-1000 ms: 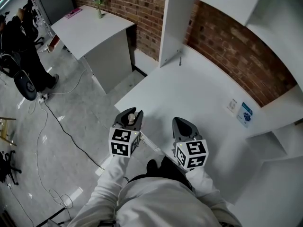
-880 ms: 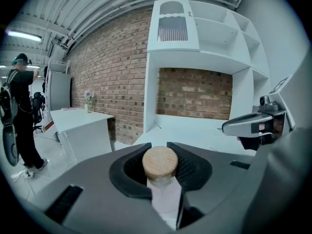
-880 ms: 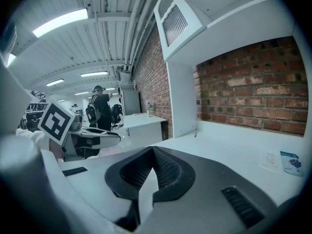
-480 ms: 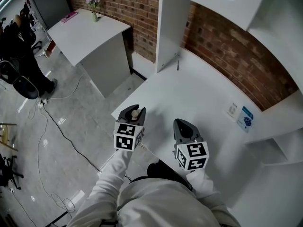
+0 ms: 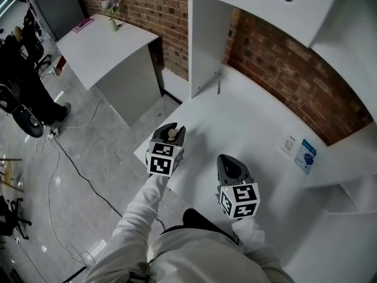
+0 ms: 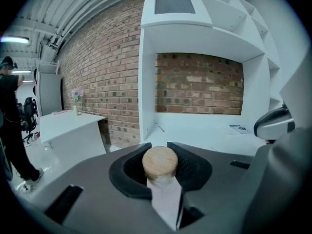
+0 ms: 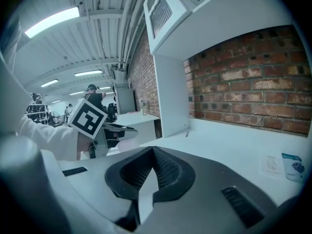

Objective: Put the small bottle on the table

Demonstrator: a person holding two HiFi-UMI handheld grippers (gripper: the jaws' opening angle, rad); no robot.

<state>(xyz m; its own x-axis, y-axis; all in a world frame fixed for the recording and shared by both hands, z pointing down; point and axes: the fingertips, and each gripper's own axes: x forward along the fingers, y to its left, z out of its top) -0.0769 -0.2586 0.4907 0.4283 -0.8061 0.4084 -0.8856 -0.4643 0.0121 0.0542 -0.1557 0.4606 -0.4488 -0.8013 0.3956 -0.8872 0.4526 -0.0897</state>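
Observation:
The small bottle point(image 5: 172, 134) has a round cork top and a pale body. My left gripper point(image 5: 171, 137) is shut on it and holds it upright over the front left corner of the white table point(image 5: 253, 114). In the left gripper view the cork of the bottle point(image 6: 160, 162) stands between the dark pads of the left gripper point(image 6: 160, 152). My right gripper point(image 5: 230, 165) hovers over the table's near edge, to the right of the left one, shut with nothing in it. In the right gripper view its jaws point(image 7: 152, 152) meet at the tip, and the left gripper point(image 7: 114, 131) shows at the left.
A thin pen-like thing point(image 5: 218, 87) lies by the white upright panel point(image 5: 203, 40). A blue leaflet point(image 5: 306, 148) lies at the table's right, under shelves. A second white desk point(image 5: 100, 43) with a flower vase point(image 5: 111, 8) stands at far left. Cables point(image 5: 70, 158) run across the floor; a person point(image 5: 23, 46) stands there.
My left gripper has carried the bottle forward, from beside the table's corner to over it. The right gripper has barely shifted.

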